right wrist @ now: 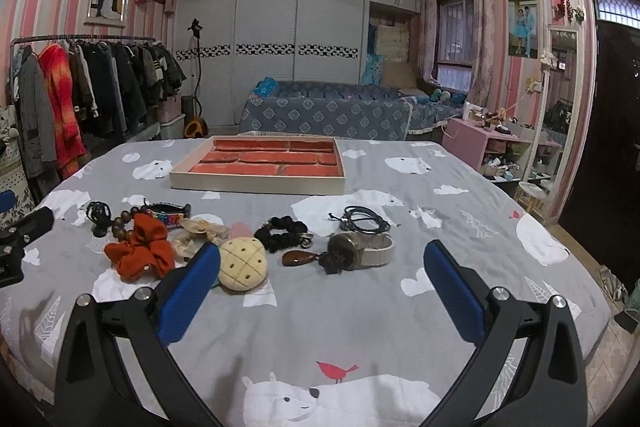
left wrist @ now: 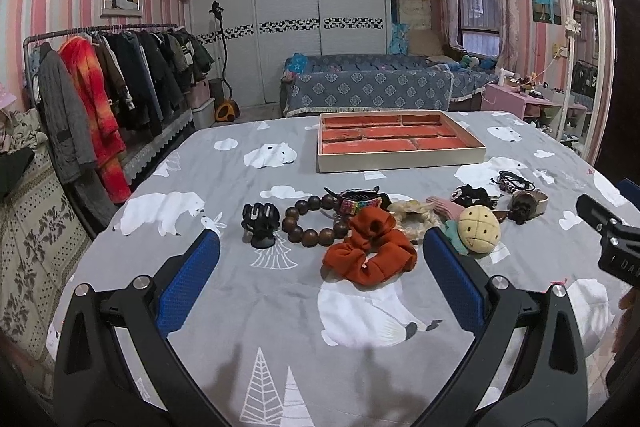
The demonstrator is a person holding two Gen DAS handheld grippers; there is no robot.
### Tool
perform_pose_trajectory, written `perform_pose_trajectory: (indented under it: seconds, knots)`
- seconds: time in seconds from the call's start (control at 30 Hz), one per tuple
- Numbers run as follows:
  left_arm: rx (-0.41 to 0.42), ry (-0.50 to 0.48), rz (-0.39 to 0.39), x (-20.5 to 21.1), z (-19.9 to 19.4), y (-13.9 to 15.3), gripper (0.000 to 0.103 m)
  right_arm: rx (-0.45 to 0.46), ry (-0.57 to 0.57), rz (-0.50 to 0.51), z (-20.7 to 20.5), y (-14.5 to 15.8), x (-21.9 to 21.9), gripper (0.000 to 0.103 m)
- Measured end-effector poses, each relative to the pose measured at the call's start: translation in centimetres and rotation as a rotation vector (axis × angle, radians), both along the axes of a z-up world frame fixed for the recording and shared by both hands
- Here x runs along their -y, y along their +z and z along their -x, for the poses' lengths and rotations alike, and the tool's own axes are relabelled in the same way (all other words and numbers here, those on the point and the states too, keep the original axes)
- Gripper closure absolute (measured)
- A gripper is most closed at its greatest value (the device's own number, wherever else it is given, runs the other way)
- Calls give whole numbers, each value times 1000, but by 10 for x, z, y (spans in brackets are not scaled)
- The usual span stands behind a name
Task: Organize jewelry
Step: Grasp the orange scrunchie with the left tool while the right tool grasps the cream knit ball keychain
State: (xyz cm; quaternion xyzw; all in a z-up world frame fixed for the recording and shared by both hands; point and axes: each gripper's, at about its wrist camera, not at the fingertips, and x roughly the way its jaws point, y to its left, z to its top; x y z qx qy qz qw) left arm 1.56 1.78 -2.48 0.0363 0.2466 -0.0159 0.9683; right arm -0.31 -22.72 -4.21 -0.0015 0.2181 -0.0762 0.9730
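A cream tray (left wrist: 400, 158) with orange compartments sits at the far middle of the bed; it also shows in the right wrist view (right wrist: 256, 183). In front of it lies a row of accessories: black claw clip (left wrist: 260, 219), wooden bead bracelet (left wrist: 310, 223), orange scrunchie (left wrist: 370, 251) (right wrist: 140, 251), yellow plush ball (left wrist: 479, 229) (right wrist: 242, 261), black scrunchie (right wrist: 286, 233), watch (right wrist: 362, 247), black cord bracelet (right wrist: 362, 219). My left gripper (left wrist: 320, 247) is open and empty, just short of the scrunchie. My right gripper (right wrist: 320, 259) is open and empty, near the watch.
The grey polar-bear bedspread (left wrist: 280, 307) covers the bed. A clothes rack (left wrist: 112, 87) stands at the left, a blue sofa (left wrist: 368, 87) behind, a pink dresser (right wrist: 480, 143) and mirror at the right. The right gripper's body (left wrist: 612, 239) shows at the left view's right edge.
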Motion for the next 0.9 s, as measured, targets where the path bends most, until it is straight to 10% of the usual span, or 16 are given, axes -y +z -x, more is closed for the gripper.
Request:
perform_pose_trajectory:
  seconds: [0.9]
  knots:
    - [-215,-58,46,6,-92,-49,5,-203,-2,-46,-88,-49,2,4]
